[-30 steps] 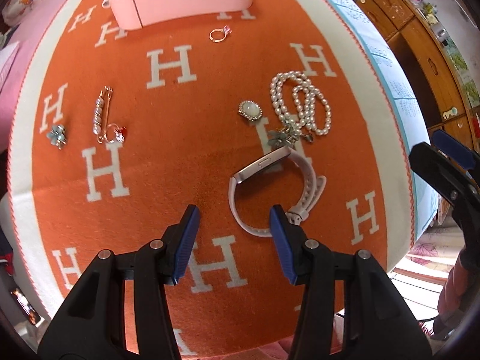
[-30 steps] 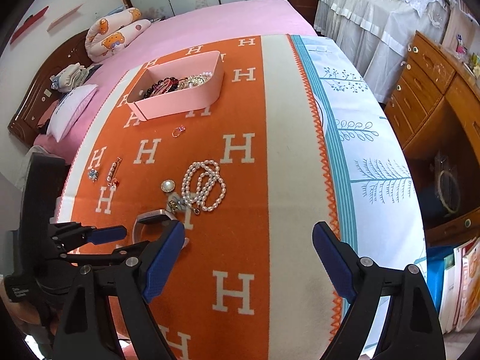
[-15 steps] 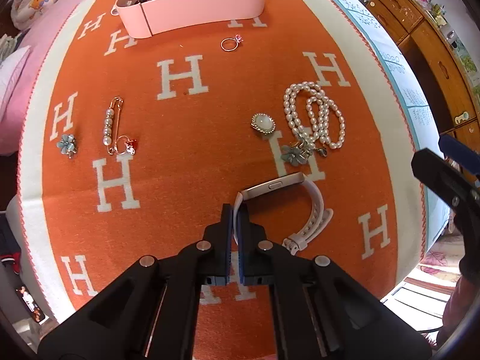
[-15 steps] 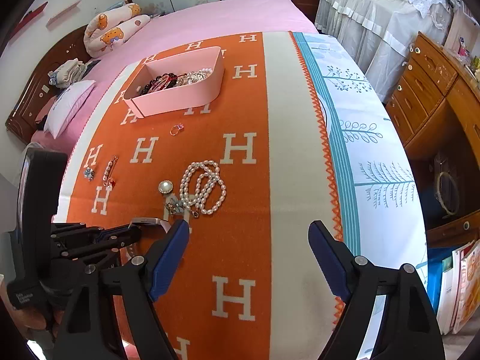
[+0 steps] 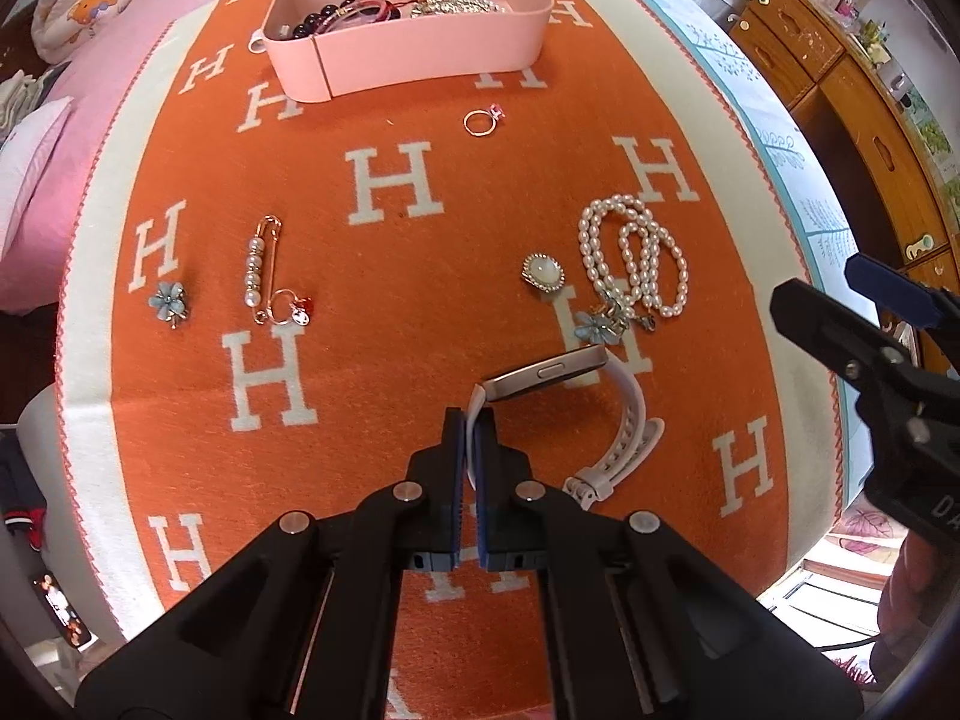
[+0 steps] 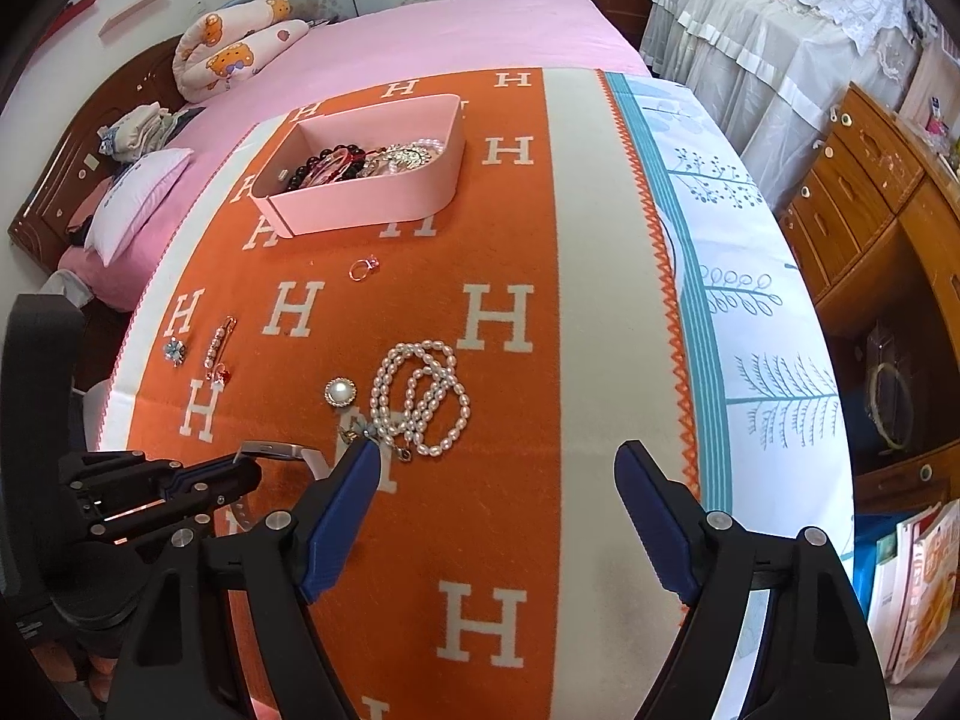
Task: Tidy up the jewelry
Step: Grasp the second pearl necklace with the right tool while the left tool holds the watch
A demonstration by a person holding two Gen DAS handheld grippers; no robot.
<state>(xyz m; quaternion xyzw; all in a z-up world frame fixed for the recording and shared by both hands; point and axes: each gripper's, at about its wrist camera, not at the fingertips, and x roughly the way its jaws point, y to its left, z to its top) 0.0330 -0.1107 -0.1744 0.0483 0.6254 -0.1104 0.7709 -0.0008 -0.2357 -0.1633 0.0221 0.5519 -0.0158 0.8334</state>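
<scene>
My left gripper [image 5: 471, 420] is shut on the strap of a white-banded watch [image 5: 624, 420], which shows partly in the right wrist view [image 6: 276, 451]. On the orange H-patterned blanket [image 5: 390, 300] lie a pearl necklace [image 5: 630, 258], an oval brooch [image 5: 543, 273], a blue flower charm [image 5: 594, 327], a ring [image 5: 480, 122], a pearl pin [image 5: 258, 270] and a blue flower earring [image 5: 169, 300]. A pink box [image 5: 414, 48] with jewelry stands at the far side. My right gripper [image 6: 498, 498] is open and empty, to the right of the watch.
The blanket covers a table by a pink bed [image 6: 420, 36]. Wooden drawers [image 6: 870, 192] stand to the right. The table's right edge drops off near books [image 6: 912, 588] on the floor.
My left gripper closed on the watch strap and has lifted back a little with it. The right gripper stayed open, almost still.
</scene>
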